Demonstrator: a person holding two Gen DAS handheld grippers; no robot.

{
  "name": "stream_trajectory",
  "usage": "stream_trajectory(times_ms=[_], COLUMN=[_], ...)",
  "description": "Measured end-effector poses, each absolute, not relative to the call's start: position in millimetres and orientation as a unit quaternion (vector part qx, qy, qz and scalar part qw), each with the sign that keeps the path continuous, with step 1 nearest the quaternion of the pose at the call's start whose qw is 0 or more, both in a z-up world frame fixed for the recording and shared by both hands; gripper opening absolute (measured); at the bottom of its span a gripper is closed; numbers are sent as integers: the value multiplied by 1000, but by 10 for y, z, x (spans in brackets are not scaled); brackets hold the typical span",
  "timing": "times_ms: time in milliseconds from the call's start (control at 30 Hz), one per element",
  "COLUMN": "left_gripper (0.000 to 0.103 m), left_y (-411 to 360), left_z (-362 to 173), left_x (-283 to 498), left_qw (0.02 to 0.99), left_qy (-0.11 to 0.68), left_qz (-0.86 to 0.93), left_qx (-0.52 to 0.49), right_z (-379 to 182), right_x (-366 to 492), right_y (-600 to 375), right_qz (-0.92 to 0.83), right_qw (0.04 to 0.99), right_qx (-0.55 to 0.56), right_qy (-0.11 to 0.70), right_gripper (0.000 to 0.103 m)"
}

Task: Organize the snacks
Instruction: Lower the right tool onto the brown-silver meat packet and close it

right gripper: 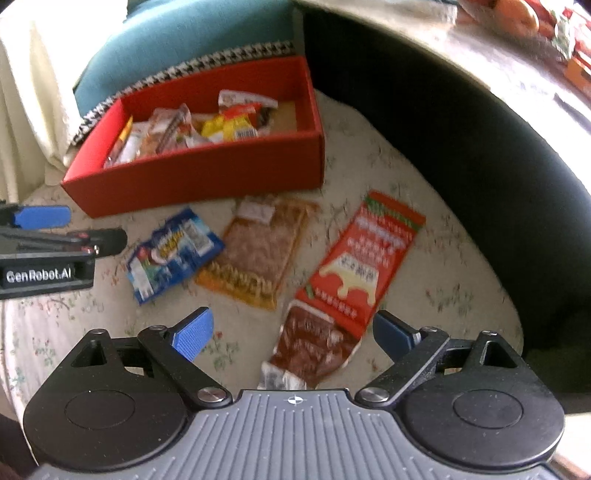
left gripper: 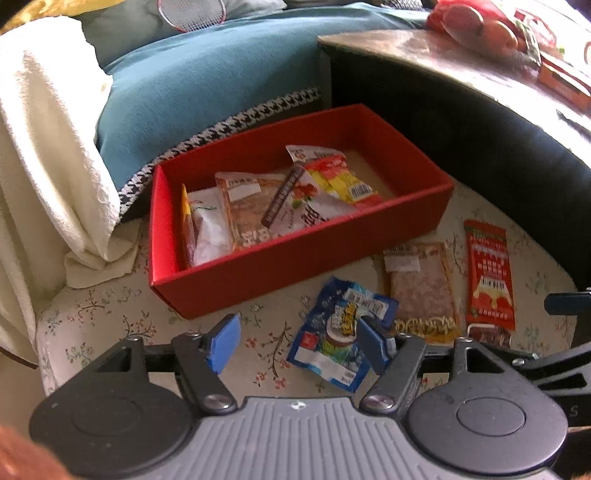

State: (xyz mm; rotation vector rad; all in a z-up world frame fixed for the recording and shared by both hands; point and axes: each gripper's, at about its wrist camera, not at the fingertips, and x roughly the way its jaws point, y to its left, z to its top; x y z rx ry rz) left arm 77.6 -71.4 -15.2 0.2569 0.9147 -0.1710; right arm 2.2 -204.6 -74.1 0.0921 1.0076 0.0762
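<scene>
A red open box (left gripper: 258, 280) (right gripper: 207, 177) stands on the floral cloth and holds several snack packets. In front of it lie a blue packet (left gripper: 332, 343) (right gripper: 173, 254), an orange-brown packet (left gripper: 421, 291) (right gripper: 262, 251) and a long red packet (left gripper: 489, 273) (right gripper: 354, 266). My left gripper (left gripper: 297, 343) (right gripper: 74, 227) hovers open over the blue packet, its right pad above the packet's right edge. My right gripper (right gripper: 293, 332) is open wide over the red packet's brown lower end, pads apart on either side. One blue pad of the right gripper (left gripper: 565, 302) shows at the left wrist view's right edge.
A teal cushion (left gripper: 203, 85) and a white cloth (left gripper: 48, 147) lie behind and left of the box. A dark table (left gripper: 443, 110) rises at the right, with red packages (left gripper: 480, 22) on top. The floral cloth (left gripper: 110, 332) ends near the right gripper.
</scene>
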Motion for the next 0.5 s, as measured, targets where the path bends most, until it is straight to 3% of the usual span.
stream_trajectory(times_ms=[333,500], left_gripper=[64,64], left_y=[-757,-757], left_z=[-173,-180], left_x=[771,767], left_qw=[881,879], left_qy=[449,452], left_qz=[-98,-105], left_qx=[113,108], right_z=[-1162,-1417], right_x=[10,-26], right_y=[-2064,-1922], right_qz=[-11,-26], right_qw=[843,817], right_qx=[72,38], right_qy=[532,575], right_gripper=[96,103])
